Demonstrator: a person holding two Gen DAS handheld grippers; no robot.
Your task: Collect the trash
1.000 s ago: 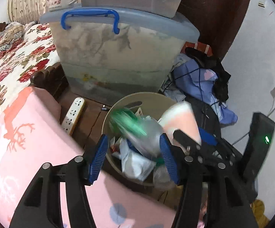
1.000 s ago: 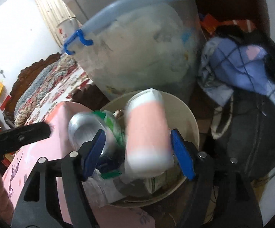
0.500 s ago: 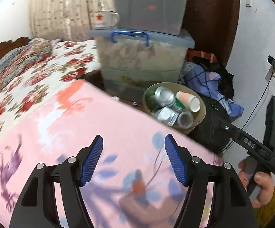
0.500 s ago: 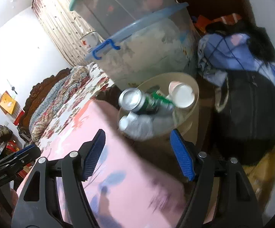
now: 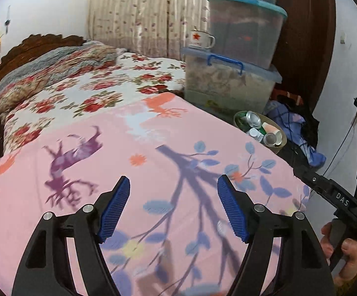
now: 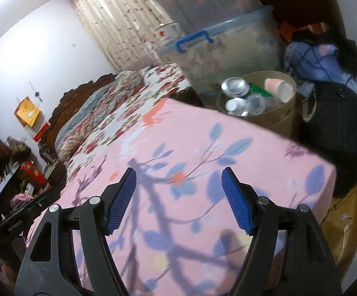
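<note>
A round tan trash bin [image 5: 280,145] stands on the floor beyond the bed's far corner; it also shows in the right wrist view [image 6: 274,118]. It holds a silver can [image 5: 253,118], a pink paper cup [image 6: 278,87], a clear plastic bottle [image 6: 255,103] and other scraps. My left gripper [image 5: 173,206] is open and empty above the pink bedspread [image 5: 139,162]. My right gripper [image 6: 178,199] is open and empty above the same bedspread, well back from the bin. The right gripper's body [image 5: 338,202] shows in the left wrist view.
Stacked clear storage boxes [image 5: 230,81] with a white mug [image 5: 202,40] stand behind the bin. A pile of clothes [image 5: 294,123] and a black bag [image 6: 338,133] lie right of it. A flowered quilt [image 5: 80,83] covers the bed's far half.
A second ago both grippers were over the bin, with a green can and a pink cup falling between their fingers. Both have since pulled back over the bed; the trash lies in the bin.
</note>
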